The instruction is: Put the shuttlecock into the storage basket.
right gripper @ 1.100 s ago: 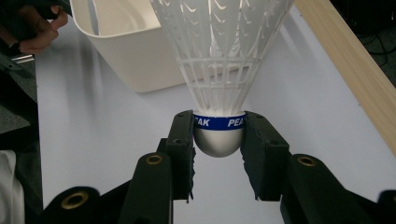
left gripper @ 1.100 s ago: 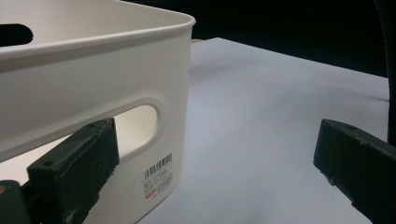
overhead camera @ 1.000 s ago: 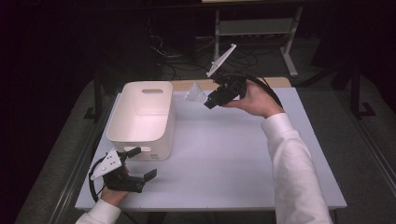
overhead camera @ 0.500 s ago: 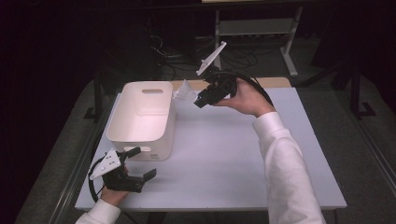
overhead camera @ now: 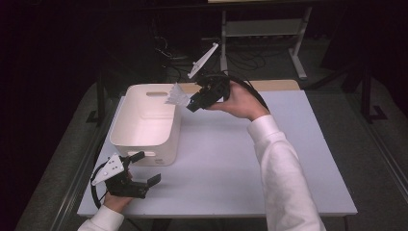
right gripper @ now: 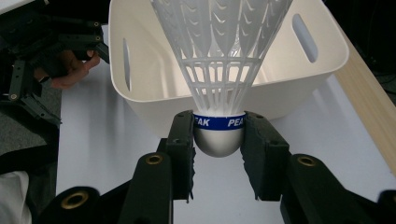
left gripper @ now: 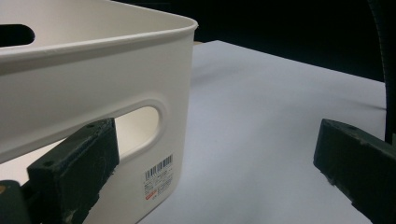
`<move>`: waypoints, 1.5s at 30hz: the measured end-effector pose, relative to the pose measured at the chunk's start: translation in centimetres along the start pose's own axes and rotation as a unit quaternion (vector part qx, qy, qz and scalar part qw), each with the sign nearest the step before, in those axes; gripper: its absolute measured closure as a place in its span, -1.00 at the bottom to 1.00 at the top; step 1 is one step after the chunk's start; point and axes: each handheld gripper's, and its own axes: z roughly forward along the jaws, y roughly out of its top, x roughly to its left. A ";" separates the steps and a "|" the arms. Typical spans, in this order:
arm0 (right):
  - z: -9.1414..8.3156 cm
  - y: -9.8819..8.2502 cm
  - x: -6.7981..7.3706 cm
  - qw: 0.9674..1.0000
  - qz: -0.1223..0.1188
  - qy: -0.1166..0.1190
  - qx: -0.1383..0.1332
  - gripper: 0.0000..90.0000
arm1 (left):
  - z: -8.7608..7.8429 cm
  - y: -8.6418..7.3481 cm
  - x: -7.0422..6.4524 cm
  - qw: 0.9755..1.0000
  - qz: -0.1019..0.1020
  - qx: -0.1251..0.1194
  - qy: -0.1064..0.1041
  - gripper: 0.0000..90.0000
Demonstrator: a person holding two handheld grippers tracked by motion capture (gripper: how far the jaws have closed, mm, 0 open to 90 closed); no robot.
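A white plastic shuttlecock [right gripper: 219,70] with a blue band and a white cork is pinched at its cork by my right gripper [right gripper: 218,135]. In the high view that right gripper [overhead camera: 192,103] holds the shuttlecock [overhead camera: 177,96] in the air just over the far right rim of the white bin [overhead camera: 144,126], skirt towards the bin. My left gripper [overhead camera: 144,171] rests open at the table's near left corner, beside the bin's near wall. In the left gripper view its wide-apart fingers [left gripper: 74,168] frame the bin's handle slot [left gripper: 135,128] with nothing between them.
The bin [right gripper: 224,100] looks empty inside and has slots in its walls. The white table [overhead camera: 269,159] stretches bare to the right. A wooden strip [overhead camera: 269,85] runs along its far edge, with a metal stand [overhead camera: 262,33] and cables behind it.
My right gripper has carried the shuttlecock leftwards, from over the table's far middle to the bin's far right rim. The left gripper has stayed put.
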 end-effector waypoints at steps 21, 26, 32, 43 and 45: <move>3.0 1.6 0.8 0.999 -0.010 0.032 -0.010 0.42 | -0.1 0.0 0.1 1.000 0.004 0.006 0.000 -1.00; 3.6 2.0 1.2 0.999 -0.013 0.037 -0.011 0.42 | -0.1 0.0 0.1 1.000 0.005 0.007 0.000 -1.00; 4.3 2.5 1.5 0.999 -0.019 0.044 -0.011 0.42 | -0.1 0.0 0.1 1.000 0.005 0.006 -0.001 -1.00; 5.7 3.0 2.0 0.998 -0.020 0.060 -0.006 0.42 | -0.2 0.0 0.1 1.000 0.006 0.007 0.000 -1.00; 6.0 3.1 2.1 0.998 -0.020 0.062 -0.005 0.42 | -0.2 0.0 0.1 1.000 0.009 0.008 0.000 -1.00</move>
